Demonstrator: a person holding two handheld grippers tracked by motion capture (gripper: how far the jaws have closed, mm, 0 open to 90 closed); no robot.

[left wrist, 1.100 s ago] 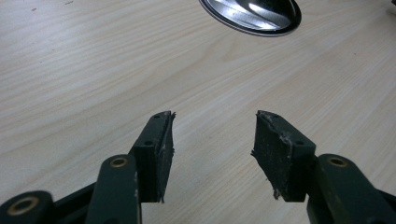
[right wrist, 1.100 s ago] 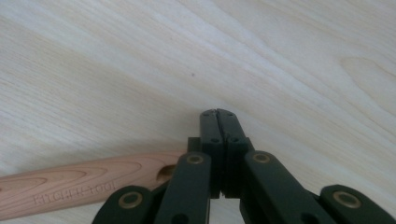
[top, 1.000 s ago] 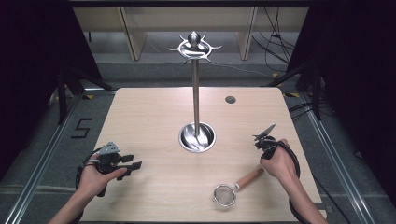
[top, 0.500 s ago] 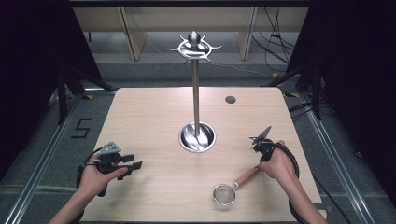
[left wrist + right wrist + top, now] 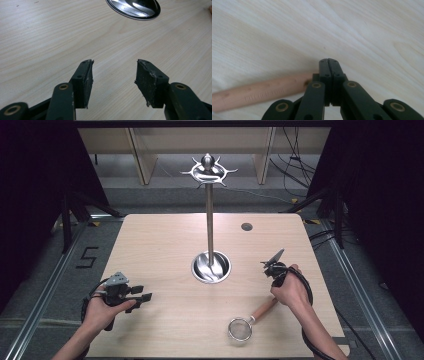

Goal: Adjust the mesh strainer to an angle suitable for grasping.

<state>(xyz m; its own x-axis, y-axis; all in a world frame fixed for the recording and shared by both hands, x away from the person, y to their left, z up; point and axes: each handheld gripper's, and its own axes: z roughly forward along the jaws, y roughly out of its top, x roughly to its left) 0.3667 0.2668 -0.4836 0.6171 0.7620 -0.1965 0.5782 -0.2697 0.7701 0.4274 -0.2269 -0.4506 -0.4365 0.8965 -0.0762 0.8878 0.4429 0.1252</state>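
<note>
Right hand has dropped toward me since a second ago, and my right gripper now sits just above the far end of the strainer's wooden handle; everything else has held its place. From its own camera the jaws are pressed fully together, empty, with the handle lying on the table just beside them and running off to the left. My left gripper waits near the table's left edge, jaws spread wide over bare wood and carrying nothing.

Risk as I judge it: going down clenched, I'd shove the handle, not grip it, and the strainer could skid toward the near edge. Lifted by that far tip, the mesh ring would likely droop. The tall hook stand and its steel base are close enough to clip on a swing.

Writing: faint stamped lettering on the handle, unreadable; a "5" marked on the floor.
</note>
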